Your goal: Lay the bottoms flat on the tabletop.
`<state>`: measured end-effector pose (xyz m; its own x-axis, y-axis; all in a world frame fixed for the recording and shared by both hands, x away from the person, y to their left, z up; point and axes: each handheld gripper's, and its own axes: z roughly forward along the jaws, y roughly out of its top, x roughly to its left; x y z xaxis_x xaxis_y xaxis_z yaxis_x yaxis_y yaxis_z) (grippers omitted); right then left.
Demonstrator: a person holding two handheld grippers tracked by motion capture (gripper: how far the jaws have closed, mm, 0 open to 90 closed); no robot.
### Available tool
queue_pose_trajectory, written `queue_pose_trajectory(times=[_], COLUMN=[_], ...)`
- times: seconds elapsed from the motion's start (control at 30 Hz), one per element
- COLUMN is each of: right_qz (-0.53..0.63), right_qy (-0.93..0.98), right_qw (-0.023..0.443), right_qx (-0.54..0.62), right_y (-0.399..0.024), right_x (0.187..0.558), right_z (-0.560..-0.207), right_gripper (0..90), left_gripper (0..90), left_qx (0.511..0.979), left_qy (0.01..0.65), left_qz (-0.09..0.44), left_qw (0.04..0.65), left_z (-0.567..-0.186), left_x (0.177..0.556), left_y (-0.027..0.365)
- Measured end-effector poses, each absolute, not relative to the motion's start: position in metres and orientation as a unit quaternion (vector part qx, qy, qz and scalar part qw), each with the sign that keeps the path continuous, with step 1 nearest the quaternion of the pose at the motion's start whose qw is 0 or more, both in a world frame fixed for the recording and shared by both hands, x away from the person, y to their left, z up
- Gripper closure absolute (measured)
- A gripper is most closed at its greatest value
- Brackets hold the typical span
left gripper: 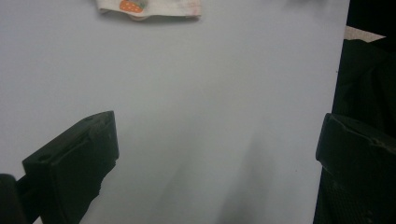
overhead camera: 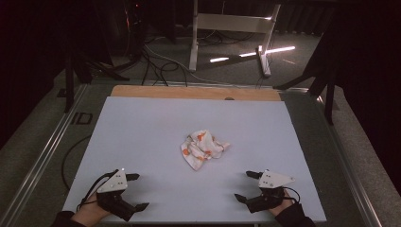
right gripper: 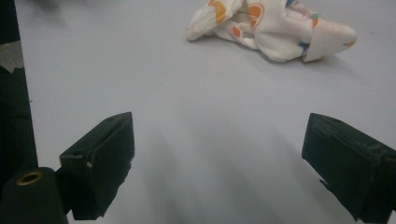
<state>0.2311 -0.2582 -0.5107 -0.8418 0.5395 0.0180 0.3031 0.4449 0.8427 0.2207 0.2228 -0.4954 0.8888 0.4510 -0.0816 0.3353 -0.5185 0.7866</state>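
The crumpled cloth [overhead camera: 203,148] with orange print lies bunched on the pale counter [overhead camera: 142,137], ahead of both tongs and between them — untouched, so by my reading nothing has begun and all the handling is left. The left tongs [overhead camera: 134,191] and the right tongs [overhead camera: 246,186] are spread wide, released, holding nothing, well apart from the cloth.

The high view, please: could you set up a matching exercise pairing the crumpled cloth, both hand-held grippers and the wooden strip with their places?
Things:
1. crumpled cloth
2. left hand-held gripper
3. right hand-held gripper
4. wooden strip

Places:
A. near right of the mat
B. far edge of the table
C. middle of the mat
D. near left of the mat

Pairs: 1-C, 2-D, 3-A, 4-B
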Motion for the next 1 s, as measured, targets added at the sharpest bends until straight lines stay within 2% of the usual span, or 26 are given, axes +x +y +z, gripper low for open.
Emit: queue_pose_trajectory(times=[0.63,1.0], right_qz=[0.454,0.462], right_qy=[0.855,0.85], right_qw=[0.119,0.134], right_qx=[0.222,0.215], right_y=[-0.254,-0.253], right_x=[0.229,0.238], right_z=[-0.479,-0.456], right_gripper=[9.8,9.8], left_gripper=[0.1,0.1], left_qx=[0.878,0.88], left_qy=[0.196,0.187], left_qz=[0.051,0.056], left_qw=[0.434,0.434], left_z=[-0.475,-0.458], left_x=[0.223,0.233], left_y=[0.216,0.214])
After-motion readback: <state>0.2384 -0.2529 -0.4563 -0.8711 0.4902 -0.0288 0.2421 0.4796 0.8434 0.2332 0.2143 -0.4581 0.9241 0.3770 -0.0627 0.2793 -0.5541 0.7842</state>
